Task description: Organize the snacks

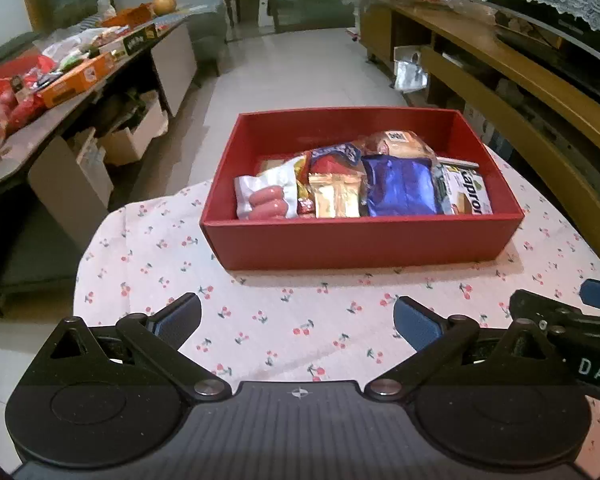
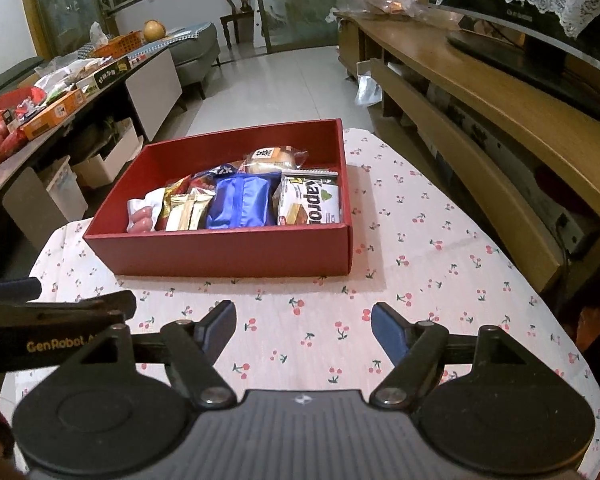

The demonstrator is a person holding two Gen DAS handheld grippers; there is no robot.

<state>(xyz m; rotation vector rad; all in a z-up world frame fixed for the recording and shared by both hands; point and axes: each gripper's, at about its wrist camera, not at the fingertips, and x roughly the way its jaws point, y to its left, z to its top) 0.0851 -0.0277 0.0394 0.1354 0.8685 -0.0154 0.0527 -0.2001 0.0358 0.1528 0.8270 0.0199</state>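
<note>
Hovering low over the cherry-print pink tablecloth [image 1: 260, 280], both tools sit back from the shallow red cardboard box [image 1: 360, 240], which rests on the far half of the table. Left gripper [image 1: 296, 320]: jaws spread wide, nothing between them. Right gripper [image 2: 303, 326]: likewise spread, empty. Snacks lie packed along the box's near wall: white sausage pouch [image 1: 266, 196] at left, gold foil sachet [image 1: 334, 196], crumpled blue foil bag [image 1: 398, 188], green-and-white wafer pack [image 2: 309, 204] at right, a wrapped bun [image 2: 268, 158] behind them. No loose snack shows on the cloth, so the sorting looks close to done. Risks, as judged: the packets overlap tightly, so a pinch at one may drag its neighbour out. Foil is slick and could slip from the pads. A finger catching the near wall could shove the light box across the cloth or bunch the fabric. The two tools sit near each other and could clash if both reach in together.
</note>
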